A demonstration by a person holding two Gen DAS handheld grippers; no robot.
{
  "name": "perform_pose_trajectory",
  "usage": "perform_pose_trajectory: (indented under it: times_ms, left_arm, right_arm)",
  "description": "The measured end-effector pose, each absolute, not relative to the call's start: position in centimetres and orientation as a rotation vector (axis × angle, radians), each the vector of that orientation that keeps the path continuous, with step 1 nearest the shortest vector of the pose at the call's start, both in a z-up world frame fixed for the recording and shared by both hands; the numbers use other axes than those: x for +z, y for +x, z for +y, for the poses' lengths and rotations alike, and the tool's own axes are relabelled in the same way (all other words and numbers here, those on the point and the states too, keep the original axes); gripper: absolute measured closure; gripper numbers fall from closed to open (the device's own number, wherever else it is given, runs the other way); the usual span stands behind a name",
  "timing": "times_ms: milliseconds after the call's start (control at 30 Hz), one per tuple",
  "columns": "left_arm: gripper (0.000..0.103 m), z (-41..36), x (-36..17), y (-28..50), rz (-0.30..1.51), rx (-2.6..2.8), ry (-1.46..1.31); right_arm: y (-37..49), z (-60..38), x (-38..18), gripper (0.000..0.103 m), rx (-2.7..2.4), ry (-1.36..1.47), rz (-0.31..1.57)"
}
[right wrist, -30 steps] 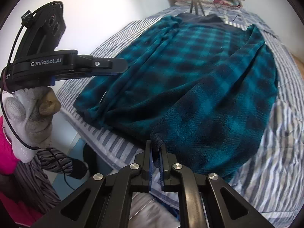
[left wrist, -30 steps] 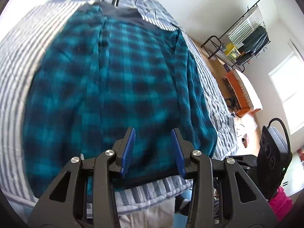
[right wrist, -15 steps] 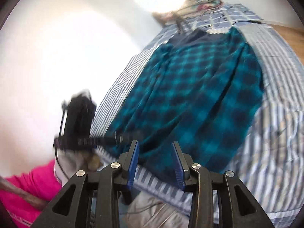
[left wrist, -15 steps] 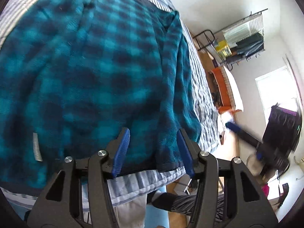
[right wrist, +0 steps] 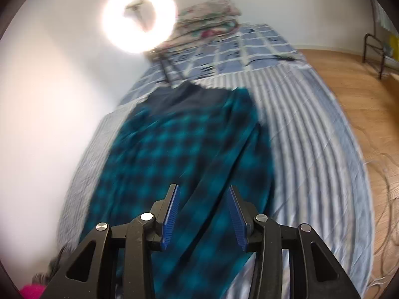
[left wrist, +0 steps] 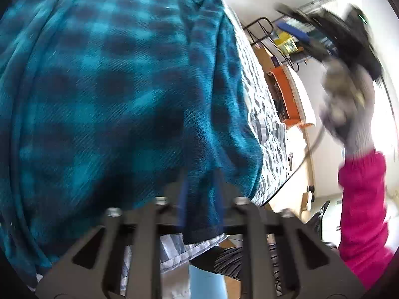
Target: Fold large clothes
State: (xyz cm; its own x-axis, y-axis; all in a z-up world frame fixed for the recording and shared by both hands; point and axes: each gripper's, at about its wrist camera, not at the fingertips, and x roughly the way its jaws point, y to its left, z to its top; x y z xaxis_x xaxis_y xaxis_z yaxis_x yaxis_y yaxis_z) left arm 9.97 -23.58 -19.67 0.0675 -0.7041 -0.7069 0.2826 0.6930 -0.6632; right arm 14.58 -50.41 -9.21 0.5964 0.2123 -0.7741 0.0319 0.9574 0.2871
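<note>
While the teal plaid shirt (left wrist: 112, 94) lies spread flat along the striped bedcover (right wrist: 311, 149), the left gripper (left wrist: 199, 194) angles steeply down at the garment's near corner, and its jaws are closing right now with a fold of the hem edge between them; the picture is blurred there, so whether the pads already press on the cloth is hard to call. Over on the left wrist view's right side, the person's right hand (left wrist: 349, 109), in a pale knit glove with a pink sleeve (left wrist: 361, 211) below it, is raised high and smeared with motion, carrying its black device up near the top of the frame. From its own camera, the right gripper (right wrist: 203, 214) tilts downward above the shirt's lower half, fingers pointing along the length of the bed, and its jaws are opening, blue pads (right wrist: 172, 214) well apart with nothing caught between them, only plaid fabric showing beneath the gap. The shirt runs away from that camera toward its dark collar (right wrist: 189, 97) at the far end. Beyond the collar sits a stack of folded floral bedding (right wrist: 207, 17), just beside a glowing ring light (right wrist: 138, 18). Wooden floor (right wrist: 354, 79) shows off the bed's right edge.
</note>
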Motion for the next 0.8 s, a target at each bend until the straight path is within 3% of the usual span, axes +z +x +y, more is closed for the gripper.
perform_pose_trajectory:
  times_ms: [133, 700, 767, 800]
  left_arm:
    - [0.099, -24.5, -18.6, 9.9, 1.262, -0.820, -0.366]
    - [0.101, -24.4, -18.5, 10.3, 1.266, -0.849, -0.346]
    - [0.101, -24.4, -18.4, 10.2, 1.263, -0.854, -0.347]
    - [0.101, -24.5, -18.4, 10.2, 1.260, -0.856, -0.343]
  right_arm:
    - [19.4, -52.5, -9.9, 0.060, 0.059, 0.343, 0.935]
    - [34.4, -56.3, -15.6, 0.060, -0.057, 0.492, 0.966]
    - [35.4, -56.3, -16.4, 0.071, -0.065, 0.479, 0.988]
    - [35.7, -56.2, -16.7, 0.084, -0.058, 0.477, 0.998]
